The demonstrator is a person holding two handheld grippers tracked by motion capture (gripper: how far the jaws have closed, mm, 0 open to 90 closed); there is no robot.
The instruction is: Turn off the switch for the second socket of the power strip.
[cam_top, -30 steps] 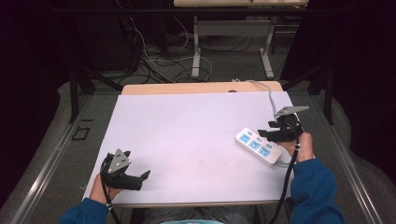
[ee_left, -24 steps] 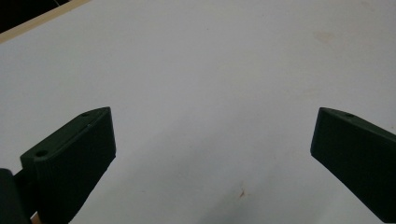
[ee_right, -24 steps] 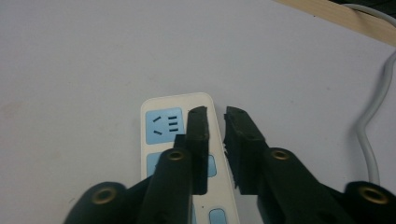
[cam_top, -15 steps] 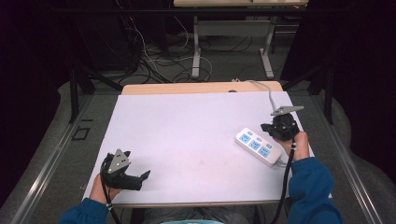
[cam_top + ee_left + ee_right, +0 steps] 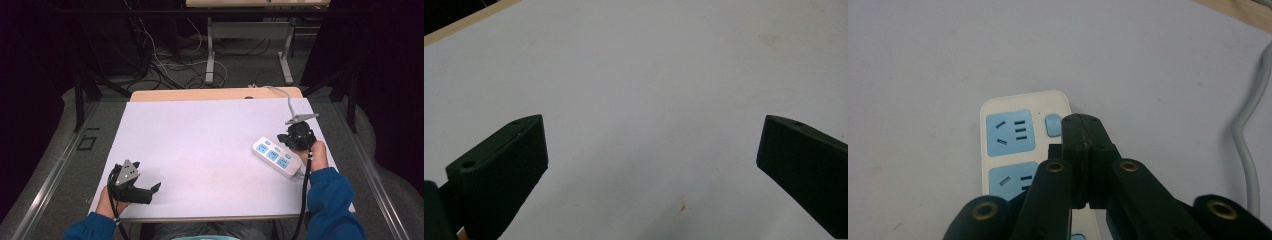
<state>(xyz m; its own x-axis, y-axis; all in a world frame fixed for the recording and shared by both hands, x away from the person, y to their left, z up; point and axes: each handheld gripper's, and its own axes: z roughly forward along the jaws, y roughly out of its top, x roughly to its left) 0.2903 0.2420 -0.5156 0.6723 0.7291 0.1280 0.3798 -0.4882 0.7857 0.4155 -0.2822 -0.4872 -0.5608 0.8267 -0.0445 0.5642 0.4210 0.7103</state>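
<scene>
A white power strip (image 5: pixel 274 156) with blue sockets lies flat near the table's right edge. My right gripper (image 5: pixel 288 142) hovers over its far end, jaws pressed together with nothing between them. In the right gripper view the shut tips (image 5: pixel 1083 122) sit just beside the strip's small blue button (image 5: pixel 1053 125), with the strip (image 5: pixel 1008 132) below; I cannot tell whether they touch it. My left gripper (image 5: pixel 150 192) rests at the front left corner of the white table (image 5: pixel 200 140). Its jaws stand wide open (image 5: pixel 651 135) over bare tabletop.
The strip's grey cable (image 5: pixel 290 102) runs from its far end toward the table's back right edge, and passes to the right of the jaws as the cable (image 5: pixel 1248 145) in the right gripper view. A wooden strip (image 5: pixel 215 94) borders the back; beyond it are desk legs and floor cables.
The right gripper's jaws have come together, and the hand has shifted slightly toward the strip's end. The left gripper has stayed where it was.
</scene>
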